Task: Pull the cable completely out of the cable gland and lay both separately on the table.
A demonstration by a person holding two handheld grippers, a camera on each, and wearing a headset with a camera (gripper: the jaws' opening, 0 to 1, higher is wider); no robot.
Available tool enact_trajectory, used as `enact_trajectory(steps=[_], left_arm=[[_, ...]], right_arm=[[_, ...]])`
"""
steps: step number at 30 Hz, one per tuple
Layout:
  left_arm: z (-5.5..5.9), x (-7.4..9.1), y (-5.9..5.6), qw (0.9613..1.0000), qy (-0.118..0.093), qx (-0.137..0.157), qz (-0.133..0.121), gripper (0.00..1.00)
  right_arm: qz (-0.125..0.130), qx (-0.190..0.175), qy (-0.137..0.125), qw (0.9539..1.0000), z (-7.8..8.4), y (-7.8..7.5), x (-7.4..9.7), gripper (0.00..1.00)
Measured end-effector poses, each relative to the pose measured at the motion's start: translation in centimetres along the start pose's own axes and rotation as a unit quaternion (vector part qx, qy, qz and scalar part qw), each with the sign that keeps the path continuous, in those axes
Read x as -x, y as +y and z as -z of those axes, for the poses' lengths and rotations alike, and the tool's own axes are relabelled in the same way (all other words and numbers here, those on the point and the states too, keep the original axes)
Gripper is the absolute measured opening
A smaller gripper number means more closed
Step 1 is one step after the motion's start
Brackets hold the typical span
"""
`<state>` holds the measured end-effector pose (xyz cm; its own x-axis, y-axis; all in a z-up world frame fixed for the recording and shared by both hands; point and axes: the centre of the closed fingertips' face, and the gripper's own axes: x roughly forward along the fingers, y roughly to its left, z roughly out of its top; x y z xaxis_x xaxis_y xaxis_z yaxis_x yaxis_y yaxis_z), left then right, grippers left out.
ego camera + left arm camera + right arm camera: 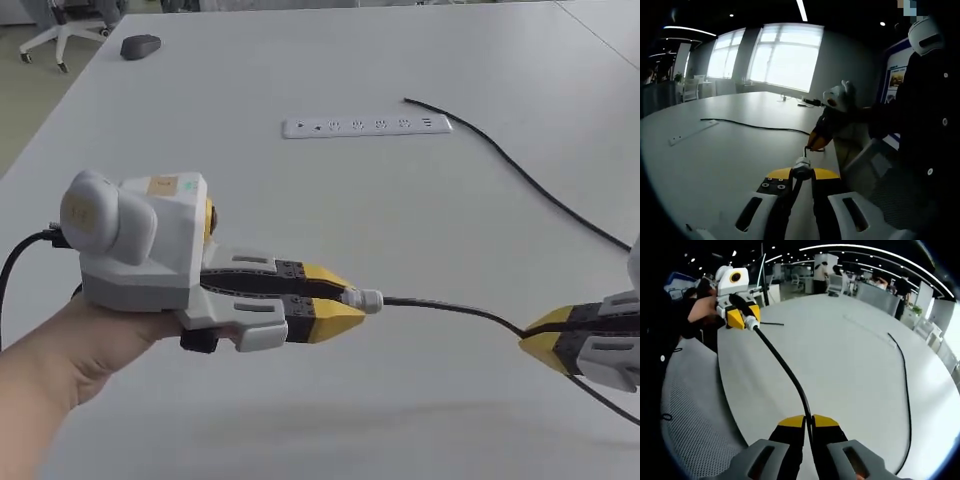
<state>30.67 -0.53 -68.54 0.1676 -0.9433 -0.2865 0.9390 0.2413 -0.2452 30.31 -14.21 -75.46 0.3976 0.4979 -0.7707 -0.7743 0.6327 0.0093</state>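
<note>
Left gripper [352, 300], held in the person's hand [95, 345] at the lower left of the head view: its yellow-tipped jaws are clamped on the small pale grey plastic cable gland [368, 299], which pokes out just past the tips. In the left gripper view the gland [801, 167] sits right between that gripper's own tips, at the bottom middle.

The thin black cable [450, 307] comes straight out of the gland's nose, so the two aren't separated yet. It runs right, with a slight sag, into the right gripper [535, 338] at the right edge of the head view. That one is pinched tight on the cable itself. You can see it best in the right gripper view, where the two yellow tips [809, 421] are pressed together with the cable [785, 367] rising from between them toward the left gripper [742, 315] at upper left.

Past the right gripper, the rest of the cable drops out of the head view at the lower right, then runs along the right side of the big pale grey table [300, 200], with the loose end near the flat white power strip [365, 126]. A dark computer mouse [140, 46] lies at the far left corner, well apart from everything, and a white office chair [60, 30] stands off the table behind it.
</note>
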Motion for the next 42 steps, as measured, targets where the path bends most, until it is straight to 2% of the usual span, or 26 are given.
enact_trajectory(steps=[3,6,12,13,15,16,18,20,21,22,24,25,26,27,28,29,31,32,34,36,37,38,39,40,41,42], left_arm=[[0.1,-0.1,-0.1,1.0000,0.003,-0.002,0.001,0.15],[0.0,-0.2,-0.1,1.0000,0.002,-0.004,0.001,0.15],[-0.2,0.0,0.0,1.0000,-0.003,-0.006,0.001,0.15],[-0.2,0.0,0.1,1.0000,-0.003,-0.006,0.000,0.15],[-0.1,0.0,0.1,1.0000,-0.001,-0.006,0.000,0.15],[-0.1,0.0,0.1,1.0000,-0.001,-0.007,0.000,0.15],[0.1,-0.1,0.1,1.0000,0.002,-0.007,0.001,0.15],[0.1,-0.2,0.1,1.0000,0.002,-0.005,0.002,0.15],[0.1,-0.2,0.1,1.0000,0.002,-0.005,0.002,0.15],[0.0,-0.2,0.1,1.0000,0.002,-0.006,0.002,0.15],[0.0,-0.2,0.1,1.0000,0.001,-0.006,0.002,0.15],[0.0,-0.2,0.1,1.0000,0.002,-0.006,0.002,0.15],[0.0,-0.2,0.1,1.0000,0.002,-0.006,0.002,0.15],[0.0,-0.2,0.1,1.0000,0.002,-0.007,0.003,0.15],[0.0,-0.2,0.0,1.0000,0.002,-0.005,0.003,0.15],[0.0,-0.2,-0.1,1.0000,0.003,-0.005,0.005,0.15],[0.0,-0.2,-0.1,1.0000,0.003,-0.006,0.005,0.15],[0.0,-0.2,-0.1,1.0000,0.003,-0.006,0.006,0.15],[0.0,-0.3,-0.2,0.9999,0.003,-0.007,0.007,0.15],[-0.1,-0.3,-0.3,0.9999,0.003,-0.008,0.009,0.15],[-0.1,-0.3,-0.4,0.9999,0.003,-0.009,0.009,0.15],[-0.2,-0.3,-0.5,0.9999,0.003,-0.009,0.010,0.15],[-0.3,-0.4,-0.5,0.9999,0.002,-0.009,0.011,0.15],[-0.4,-0.4,-0.6,0.9999,0.000,-0.009,0.013,0.15],[-0.4,-0.3,-0.7,0.9999,0.001,-0.010,0.013,0.15],[-0.4,-0.4,-0.7,0.9998,0.001,-0.013,0.013,0.15]], right_arm=[[-0.003,-0.005,0.004,1.0000,0.2,0.2,-0.2,0.00],[0.005,0.007,0.002,1.0000,0.0,0.0,-0.2,0.00],[-0.001,0.010,0.005,0.9999,-0.3,0.1,0.0,0.01],[-0.001,0.015,0.001,0.9999,-0.5,0.2,0.1,0.03],[0.001,0.011,-0.007,0.9999,-1.0,0.2,0.2,0.13],[-0.005,0.013,-0.020,0.9997,-1.6,0.5,0.3,0.15],[-0.018,0.023,-0.046,0.9985,-3.0,1.2,0.8,0.10],[-0.020,0.021,-0.055,0.9981,-3.9,1.4,1.1,0.14],[-0.031,0.027,-0.062,0.9972,-4.4,1.9,1.1,0.14],[-0.032,0.029,-0.074,0.9963,-5.2,2.3,1.2,0.13],[-0.049,0.055,-0.094,0.9928,-6.5,3.4,1.3,0.13],[-0.045,0.060,-0.101,0.9920,-7.2,3.7,1.4,0.12],[-0.054,0.079,-0.112,0.9890,-7.9,4.4,1.5,0.12],[-0.076,0.102,-0.123,0.9842,-8.6,5.6,1.7,0.09],[-0.069,0.102,-0.133,0.9834,-9.3,5.8,1.8,0.06],[-0.072,0.123,-0.157,0.9773,-10.5,6.5,2.0,0.06],[-0.079,0.134,-0.160,0.9747,-11.2,7.3,2.0,0.06],[-0.080,0.152,-0.169,0.9706,-11.8,7.7,1.8,0.06],[-0.078,0.159,-0.155,0.9720,-11.7,7.8,1.0,0.04],[-0.077,0.179,-0.138,0.9710,-11.3,7.7,0.3,0.04],[-0.078,0.181,-0.134,0.9711,-11.2,7.7,-0.1,0.04],[-0.084,0.191,-0.138,0.9683,-11.3,8.0,-0.2,0.05],[-0.093,0.191,-0.132,0.9681,-11.2,8.3,-0.4,0.03],[-0.087,0.188,-0.131,0.9695,-11.3,8.2,-0.6,0.00],[-0.080,0.198,-0.135,0.9675,-11.5,8.1,-0.6,0.02],[-0.083,0.203,-0.128,0.9673,-11.4,8.2,-0.7,0.01]])
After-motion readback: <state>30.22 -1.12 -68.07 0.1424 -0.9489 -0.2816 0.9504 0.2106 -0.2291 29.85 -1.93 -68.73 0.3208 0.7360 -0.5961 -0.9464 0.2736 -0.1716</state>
